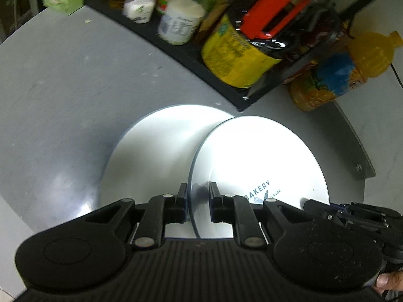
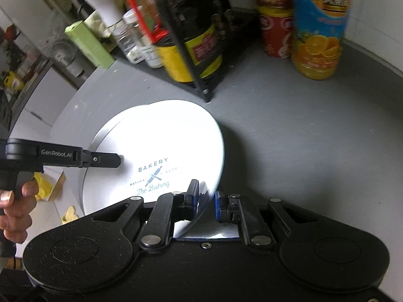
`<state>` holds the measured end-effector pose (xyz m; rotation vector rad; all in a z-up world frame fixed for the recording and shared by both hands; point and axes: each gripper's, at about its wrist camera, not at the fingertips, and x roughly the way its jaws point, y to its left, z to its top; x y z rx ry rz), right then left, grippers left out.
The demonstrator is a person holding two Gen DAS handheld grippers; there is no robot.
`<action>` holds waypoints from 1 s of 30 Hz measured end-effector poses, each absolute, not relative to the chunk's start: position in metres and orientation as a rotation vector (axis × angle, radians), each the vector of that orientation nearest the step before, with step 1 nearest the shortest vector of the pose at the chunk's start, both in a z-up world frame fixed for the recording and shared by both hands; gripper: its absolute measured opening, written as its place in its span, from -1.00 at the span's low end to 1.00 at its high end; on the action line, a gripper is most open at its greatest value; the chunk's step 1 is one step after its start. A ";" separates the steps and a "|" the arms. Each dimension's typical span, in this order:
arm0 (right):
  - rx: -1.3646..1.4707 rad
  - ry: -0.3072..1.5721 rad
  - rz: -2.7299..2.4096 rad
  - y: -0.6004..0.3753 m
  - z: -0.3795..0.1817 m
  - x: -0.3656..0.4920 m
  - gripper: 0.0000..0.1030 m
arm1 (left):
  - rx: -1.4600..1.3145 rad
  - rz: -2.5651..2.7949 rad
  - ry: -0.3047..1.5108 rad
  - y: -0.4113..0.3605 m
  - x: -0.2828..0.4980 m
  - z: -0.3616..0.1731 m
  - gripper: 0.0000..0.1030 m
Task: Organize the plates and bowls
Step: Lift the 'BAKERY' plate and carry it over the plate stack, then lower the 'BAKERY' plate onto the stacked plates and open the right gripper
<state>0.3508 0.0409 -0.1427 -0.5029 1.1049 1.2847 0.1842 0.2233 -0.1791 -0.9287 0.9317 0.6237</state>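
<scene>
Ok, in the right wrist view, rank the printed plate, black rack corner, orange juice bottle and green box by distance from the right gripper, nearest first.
From the right gripper:
1. Printed plate, its rim between the fingers.
2. Black rack corner, straight ahead.
3. Orange juice bottle, far right.
4. Green box, far left.
The last two are too close to call.

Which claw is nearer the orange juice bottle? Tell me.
Right. The right claw straddles the Bakery plate rim facing the orange juice bottle; the left claw straddles the opposite rim.

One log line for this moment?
left gripper: astride printed plate rim | right gripper: astride opposite rim | plain plate: underneath, offset
</scene>
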 end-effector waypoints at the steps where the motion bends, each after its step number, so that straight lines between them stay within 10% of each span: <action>1: -0.508 1.107 1.290 0.042 -0.143 0.349 -0.75 | -0.929 0.628 0.935 0.224 0.182 -0.180 -0.71; 30: -0.508 1.109 1.224 0.049 -0.161 0.321 -0.79 | -0.836 0.673 1.085 0.229 0.178 -0.187 -0.58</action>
